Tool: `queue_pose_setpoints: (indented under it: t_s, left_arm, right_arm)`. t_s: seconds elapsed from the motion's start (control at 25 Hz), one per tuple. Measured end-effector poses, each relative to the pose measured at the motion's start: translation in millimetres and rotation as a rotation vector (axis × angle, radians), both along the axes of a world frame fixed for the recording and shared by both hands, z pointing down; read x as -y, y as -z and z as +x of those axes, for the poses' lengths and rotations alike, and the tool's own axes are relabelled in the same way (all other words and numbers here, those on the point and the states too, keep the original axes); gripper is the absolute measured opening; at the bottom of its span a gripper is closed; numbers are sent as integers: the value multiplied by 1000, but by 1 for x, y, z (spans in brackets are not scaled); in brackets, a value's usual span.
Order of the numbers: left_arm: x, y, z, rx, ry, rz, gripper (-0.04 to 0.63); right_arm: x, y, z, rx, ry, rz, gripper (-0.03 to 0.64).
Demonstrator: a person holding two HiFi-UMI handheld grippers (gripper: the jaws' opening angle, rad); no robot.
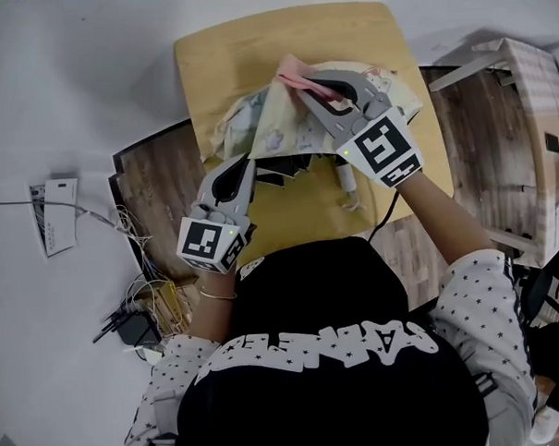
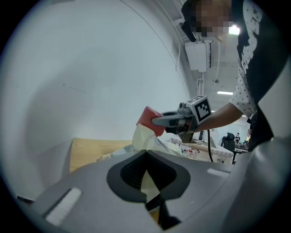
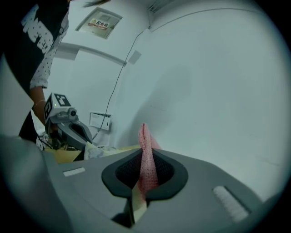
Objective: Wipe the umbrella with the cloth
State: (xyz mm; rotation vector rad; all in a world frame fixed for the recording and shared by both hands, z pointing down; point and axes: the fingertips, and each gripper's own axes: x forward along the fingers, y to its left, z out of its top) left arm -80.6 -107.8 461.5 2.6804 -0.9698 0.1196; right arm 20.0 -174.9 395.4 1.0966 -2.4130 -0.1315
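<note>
Umbrella canopy (image 1: 277,125), seemingly soft and light, lies crumpled on the desk (image 1: 244,43); left tool (image 1: 245,165) is clamped on its edge, a sensible hold, and right tool (image 1: 303,85) is clamped on pink cloth (image 3: 146,154).

My head camera looks steeply down over my own chest onto the counter (image 1: 226,63), with my left tongs (image 1: 247,161) at its left and my right tongs (image 1: 301,85) at its right. Each tongs camera rides just behind its own jaws and looks along them from very near. The left one faces across the umbrella (image 1: 266,126) to the right tongs. The right one faces past the cloth (image 3: 144,150) to the left tongs. All three views share the umbrella and the counter.
</note>
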Motion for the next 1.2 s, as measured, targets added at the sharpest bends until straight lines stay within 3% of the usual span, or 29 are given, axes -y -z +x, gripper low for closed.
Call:
queue_pose_setpoints:
  t_s: [0.16,0.4,1.2]
  left_arm:
    - [1,-3,-1,-8,-7,-6,2]
    - [2,-5,-4,-7,-14,-11,2]
    - [-3,-15,-6,-8,-25,-28,2]
  right_arm:
    - [-2,-29,-20,-66,55,-40,34]
    - [-14,-55,-31,-71,86,-117,34]
    - [-79,-91,-49,-101,165,-248,35]
